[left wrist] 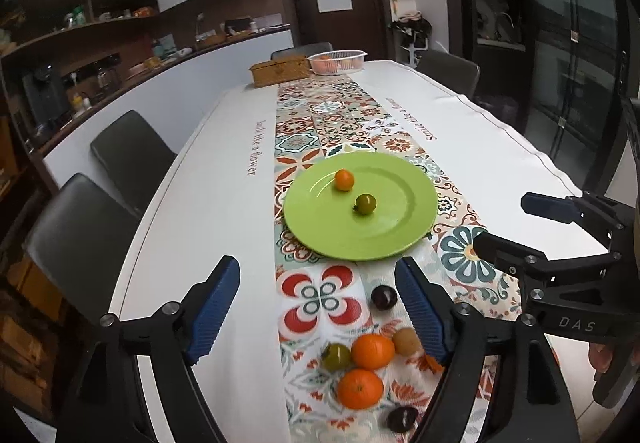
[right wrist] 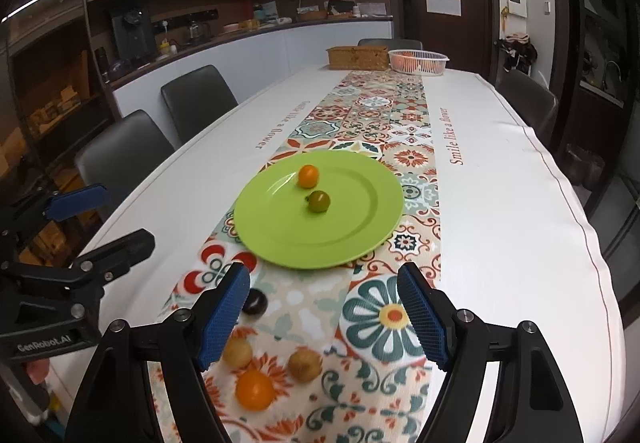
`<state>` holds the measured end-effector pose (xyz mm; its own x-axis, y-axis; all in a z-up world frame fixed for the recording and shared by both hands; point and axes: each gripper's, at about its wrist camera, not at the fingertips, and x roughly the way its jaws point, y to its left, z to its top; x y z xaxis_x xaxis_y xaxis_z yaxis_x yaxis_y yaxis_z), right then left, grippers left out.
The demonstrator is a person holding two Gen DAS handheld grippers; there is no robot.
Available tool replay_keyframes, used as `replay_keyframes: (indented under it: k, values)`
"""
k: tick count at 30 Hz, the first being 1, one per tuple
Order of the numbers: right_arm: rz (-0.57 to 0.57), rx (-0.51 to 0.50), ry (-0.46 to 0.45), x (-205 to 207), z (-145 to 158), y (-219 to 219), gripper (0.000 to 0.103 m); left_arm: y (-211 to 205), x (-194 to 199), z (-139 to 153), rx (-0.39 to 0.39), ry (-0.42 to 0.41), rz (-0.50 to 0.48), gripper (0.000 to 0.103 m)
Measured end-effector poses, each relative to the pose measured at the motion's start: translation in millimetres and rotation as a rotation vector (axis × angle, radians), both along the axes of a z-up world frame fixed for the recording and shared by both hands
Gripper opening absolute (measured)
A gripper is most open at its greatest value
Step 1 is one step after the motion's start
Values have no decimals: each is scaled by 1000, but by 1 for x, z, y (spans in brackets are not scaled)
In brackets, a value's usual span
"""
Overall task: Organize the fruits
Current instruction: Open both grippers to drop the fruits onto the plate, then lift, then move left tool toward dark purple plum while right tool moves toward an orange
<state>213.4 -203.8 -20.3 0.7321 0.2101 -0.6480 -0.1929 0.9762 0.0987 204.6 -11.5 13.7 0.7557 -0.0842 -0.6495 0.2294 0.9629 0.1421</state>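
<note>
Left wrist view: my left gripper and right gripper both spread, empty. Loose fruits near green plate; risk: round fruit rolls from careless nudge.

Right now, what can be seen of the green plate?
The green plate is round, glossy and lime-coloured, with a broad flat rim; it looks ceramic or plastic. It lies flat on the patterned table runner. A small orange fruit and a small green fruit sit on it, apart. Neither gripper touches it.
</note>
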Motion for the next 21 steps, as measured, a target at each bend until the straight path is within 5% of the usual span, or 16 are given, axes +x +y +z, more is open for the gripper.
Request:
replay_keyframes:
  k: [21]
  values:
    - [88,-17,-91,-71,5,14,77,9,-79,-8,-36,-52,29,82]
